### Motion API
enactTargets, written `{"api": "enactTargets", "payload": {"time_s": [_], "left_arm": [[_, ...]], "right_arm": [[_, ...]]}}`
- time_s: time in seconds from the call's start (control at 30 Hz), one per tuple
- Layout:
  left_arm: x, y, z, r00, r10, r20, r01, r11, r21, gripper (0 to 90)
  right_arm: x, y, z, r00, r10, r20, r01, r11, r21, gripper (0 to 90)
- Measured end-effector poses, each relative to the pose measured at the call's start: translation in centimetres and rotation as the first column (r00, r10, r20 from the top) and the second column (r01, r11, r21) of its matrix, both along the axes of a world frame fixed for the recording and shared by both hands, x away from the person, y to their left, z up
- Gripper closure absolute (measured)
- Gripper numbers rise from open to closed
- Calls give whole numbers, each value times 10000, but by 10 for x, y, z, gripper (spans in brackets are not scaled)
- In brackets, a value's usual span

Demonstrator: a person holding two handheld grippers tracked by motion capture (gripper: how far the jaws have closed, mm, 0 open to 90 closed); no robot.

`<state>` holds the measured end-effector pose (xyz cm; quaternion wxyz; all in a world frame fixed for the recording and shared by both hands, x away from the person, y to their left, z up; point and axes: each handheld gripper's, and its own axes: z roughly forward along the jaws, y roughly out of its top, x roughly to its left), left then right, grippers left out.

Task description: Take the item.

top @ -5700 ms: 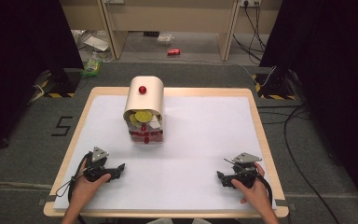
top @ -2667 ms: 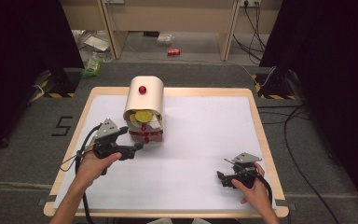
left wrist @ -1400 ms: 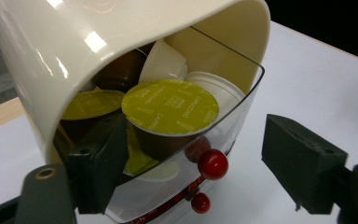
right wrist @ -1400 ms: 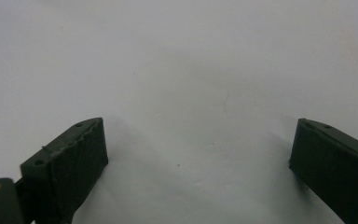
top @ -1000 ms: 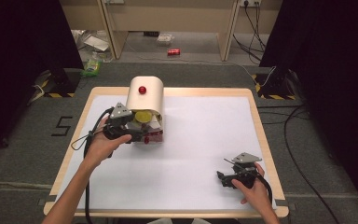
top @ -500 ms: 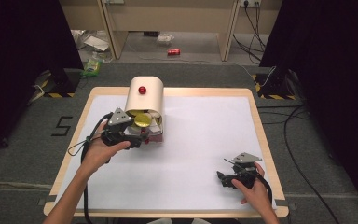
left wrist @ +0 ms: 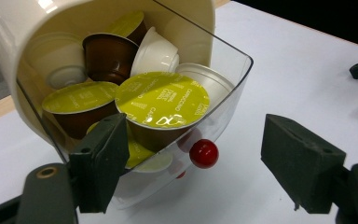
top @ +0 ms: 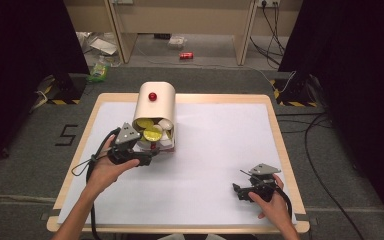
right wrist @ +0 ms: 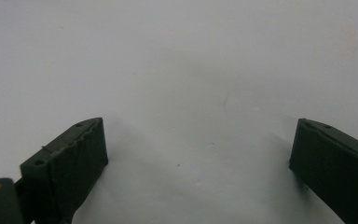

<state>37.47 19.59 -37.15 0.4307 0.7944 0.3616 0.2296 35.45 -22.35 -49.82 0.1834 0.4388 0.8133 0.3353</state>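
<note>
A cream capsule dispenser with a red knob on top stands at the table's back left. Its clear front drawer holds several coffee capsules, some with yellow-green lids, some brown or white. A small red knob sticks out of the drawer's front. My left gripper is open right at the drawer, its jaws standing either side of the red knob without touching it. My right gripper rests open near the table's front right, low over the white table, nothing between its jaws.
A white sheet covers the wooden table. Beyond the far edge, the floor holds a red can, litter and cables. Black curtains flank both sides.
My left gripper has travelled from the front left of the table up to the dispenser and now sits at the drawer's front. The right gripper has stayed put.
</note>
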Motion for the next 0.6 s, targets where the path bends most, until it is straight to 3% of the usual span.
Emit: {"api": "enactTargets", "payload": {"time_s": [0.6], "left_arm": [[-17,-2,-6,9996,6,274,-8,10000,86,233]], "right_arm": [[0,0,0,10000,0,0,0,10000,1,44]]}}
